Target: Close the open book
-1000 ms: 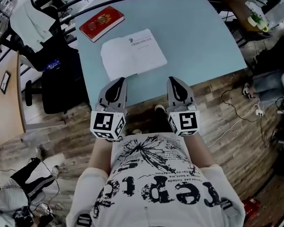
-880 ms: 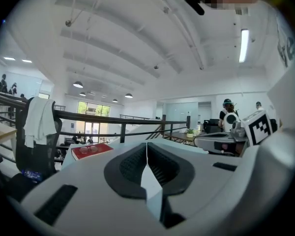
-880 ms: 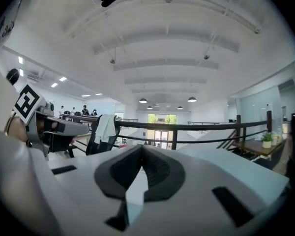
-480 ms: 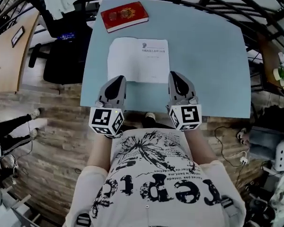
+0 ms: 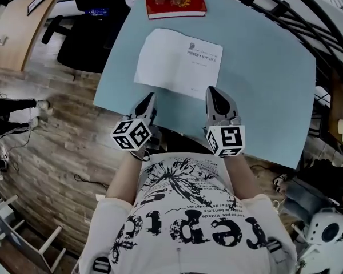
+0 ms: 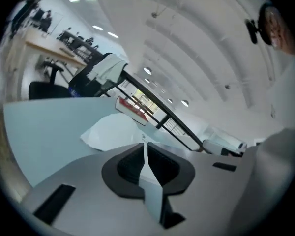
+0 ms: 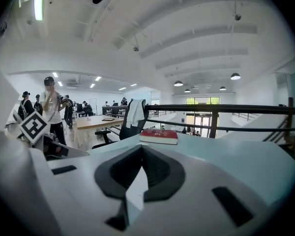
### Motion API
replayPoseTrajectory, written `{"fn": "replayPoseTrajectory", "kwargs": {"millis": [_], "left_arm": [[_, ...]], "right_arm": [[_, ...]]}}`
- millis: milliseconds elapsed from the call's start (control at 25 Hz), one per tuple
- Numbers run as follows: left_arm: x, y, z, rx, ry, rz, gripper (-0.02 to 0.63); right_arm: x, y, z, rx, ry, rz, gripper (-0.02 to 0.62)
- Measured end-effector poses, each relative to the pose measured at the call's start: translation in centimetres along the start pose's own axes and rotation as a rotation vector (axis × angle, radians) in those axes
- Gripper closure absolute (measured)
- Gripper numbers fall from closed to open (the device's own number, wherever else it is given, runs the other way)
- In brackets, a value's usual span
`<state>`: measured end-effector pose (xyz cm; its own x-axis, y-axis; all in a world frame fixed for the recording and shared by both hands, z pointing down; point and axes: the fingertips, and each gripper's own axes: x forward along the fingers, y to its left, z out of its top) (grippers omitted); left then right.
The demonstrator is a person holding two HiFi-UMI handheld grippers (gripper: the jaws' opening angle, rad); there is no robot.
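The open book lies flat with its white pages up on the light blue table. My left gripper sits just short of the book's near left corner, rolled onto its side, jaws shut and holding nothing. My right gripper hovers at the near right edge, also shut and holding nothing. In the left gripper view the open book shows just beyond my left gripper. The right gripper view looks over my right gripper; the open book is hidden there.
A closed red book lies at the table's far edge, beyond the open one, also visible as the red book and the red book. A black office chair stands left of the table. Black railings run behind. People stand far off.
Both grippers have come forward over the table's near edge toward the book. The left one has dropped and rolled, so its marker cube shows a different face. Both jaws stay shut.
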<state>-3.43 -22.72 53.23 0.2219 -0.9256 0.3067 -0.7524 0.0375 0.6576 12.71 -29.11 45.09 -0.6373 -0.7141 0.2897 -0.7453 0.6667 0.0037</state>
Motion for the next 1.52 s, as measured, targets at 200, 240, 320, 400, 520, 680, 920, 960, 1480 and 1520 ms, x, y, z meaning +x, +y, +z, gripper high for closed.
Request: {"fn": "replayPoseTrajectory", "kwargs": {"millis": [200,240,320,400,520,680,920,960,1480,1520], "left_arm": [[1.7,4.1,-2.5,-0.404,-0.042,-0.013,0.454],[1.9,4.8,-2.7,-0.471,-0.057,-0.017,0.450],[2.5,6.1,-2.9,-0.602,-0.099,-0.030,0.438],[3.1,7.3,-3.0,-0.722,-0.145,-0.047,0.431],[4.1,8.3,-3.2,-0.806,-0.172,-0.060,0.430],[5.2,9.0,-3.2,-0.856,-0.190,-0.068,0.430],[6.5,10.1,-2.3,-0.936,-0.253,-0.061,0.452],[6.6,10.5,-2.4,-0.941,-0.254,-0.043,0.474],[6.2,5.6,-0.2,-0.796,-0.227,-0.197,0.584],[6.2,4.6,0.1,-0.757,-0.212,-0.227,0.583]], "right_arm": [[1.3,0.0,-1.6,-0.011,0.030,0.034,0.584],[1.4,0.0,-1.9,-0.013,0.034,0.036,0.584],[1.6,-0.2,-2.3,-0.020,0.046,0.038,0.584],[1.7,-0.6,-2.9,-0.023,0.062,0.037,0.584],[1.5,-1.3,-3.5,-0.023,0.081,0.029,0.584],[1.3,-2.3,-3.8,-0.024,0.094,0.011,0.584],[1.4,-2.8,-3.9,-0.034,0.100,0.006,0.584],[1.4,-2.9,-3.9,-0.038,0.100,0.005,0.584],[1.0,-3.3,-3.6,-0.027,0.081,-0.009,0.584],[0.8,-3.4,-3.7,-0.023,0.079,-0.012,0.584]]}}
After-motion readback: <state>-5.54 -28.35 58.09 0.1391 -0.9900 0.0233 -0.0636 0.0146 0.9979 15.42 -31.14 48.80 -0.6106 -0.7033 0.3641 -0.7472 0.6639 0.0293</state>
